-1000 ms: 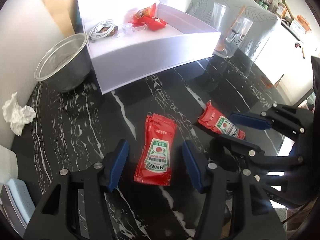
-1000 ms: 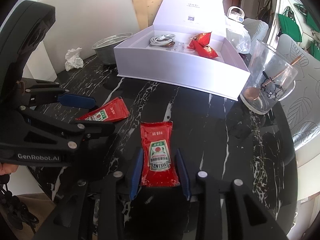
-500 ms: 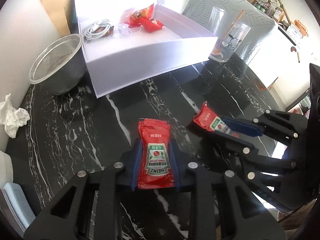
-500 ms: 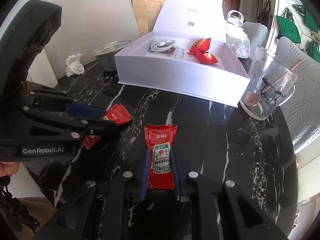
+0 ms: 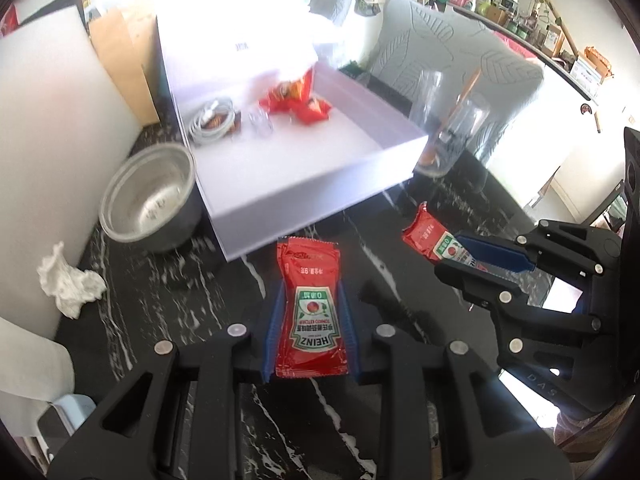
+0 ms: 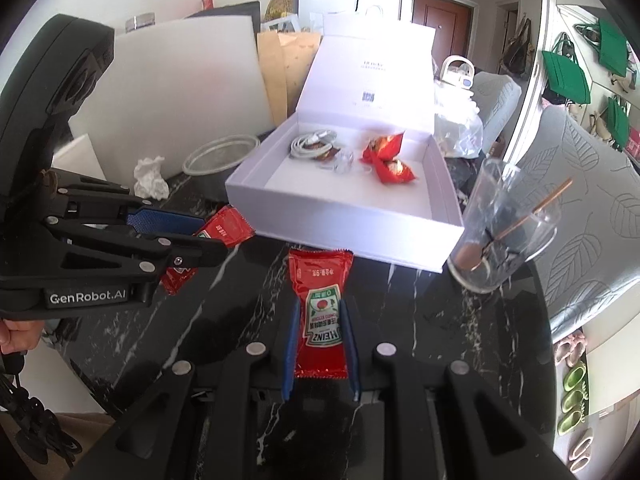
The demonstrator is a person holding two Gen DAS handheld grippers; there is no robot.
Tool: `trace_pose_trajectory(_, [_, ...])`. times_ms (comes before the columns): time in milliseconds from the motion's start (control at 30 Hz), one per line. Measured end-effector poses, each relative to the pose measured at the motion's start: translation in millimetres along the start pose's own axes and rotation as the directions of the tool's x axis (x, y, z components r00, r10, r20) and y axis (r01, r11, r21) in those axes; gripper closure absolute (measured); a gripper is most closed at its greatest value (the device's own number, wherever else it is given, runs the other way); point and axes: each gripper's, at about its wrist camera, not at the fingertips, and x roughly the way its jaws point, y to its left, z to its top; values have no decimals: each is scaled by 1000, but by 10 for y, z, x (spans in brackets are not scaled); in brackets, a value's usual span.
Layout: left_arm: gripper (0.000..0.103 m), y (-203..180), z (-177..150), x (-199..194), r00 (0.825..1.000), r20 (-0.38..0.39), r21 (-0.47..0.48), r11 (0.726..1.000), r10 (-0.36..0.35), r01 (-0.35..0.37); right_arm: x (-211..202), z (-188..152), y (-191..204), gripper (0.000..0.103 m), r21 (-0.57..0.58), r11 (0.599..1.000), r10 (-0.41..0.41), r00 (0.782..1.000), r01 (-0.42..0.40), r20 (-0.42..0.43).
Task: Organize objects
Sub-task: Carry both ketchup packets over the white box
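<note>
Black marble table [image 5: 168, 312], white box [image 6: 344, 216] holding cable [image 6: 310, 146], snack packets [image 6: 386, 158], left gripper [image 5: 310, 320] and right gripper [image 6: 320, 340] each clamping a ketchup sachet [image 5: 310, 312]

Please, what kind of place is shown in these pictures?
Probably a lived-in home, at a dining table: a black marble table, a leaf-patterned chair, green bags on the wall and slippers on the floor.

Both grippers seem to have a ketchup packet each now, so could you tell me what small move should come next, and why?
Probably carry both forward over the open white box and release there. The left gripper is shut on one ketchup packet, the right gripper on the other ketchup packet. The box already holds red snack packets and a cable, with bare floor near its front wall.
</note>
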Motion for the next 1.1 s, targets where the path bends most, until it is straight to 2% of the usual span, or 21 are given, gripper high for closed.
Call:
trace_pose_trajectory(533, [78,99,571,-350,993,107,28,998,46,-49,-175,603,-55,84,-27,1000,0,997,2,81])
trace_pose_trajectory(733, [78,189,732,-295,994,105,23,999,40,-42,-105,751,-103,84,-27,1000,1,997,1,81])
trace_pose_trajectory(1100, [78,373,1044,-1,996,77,21,999,45,-47,282,1044,-296,84,-21,1000,17,998,-15,59])
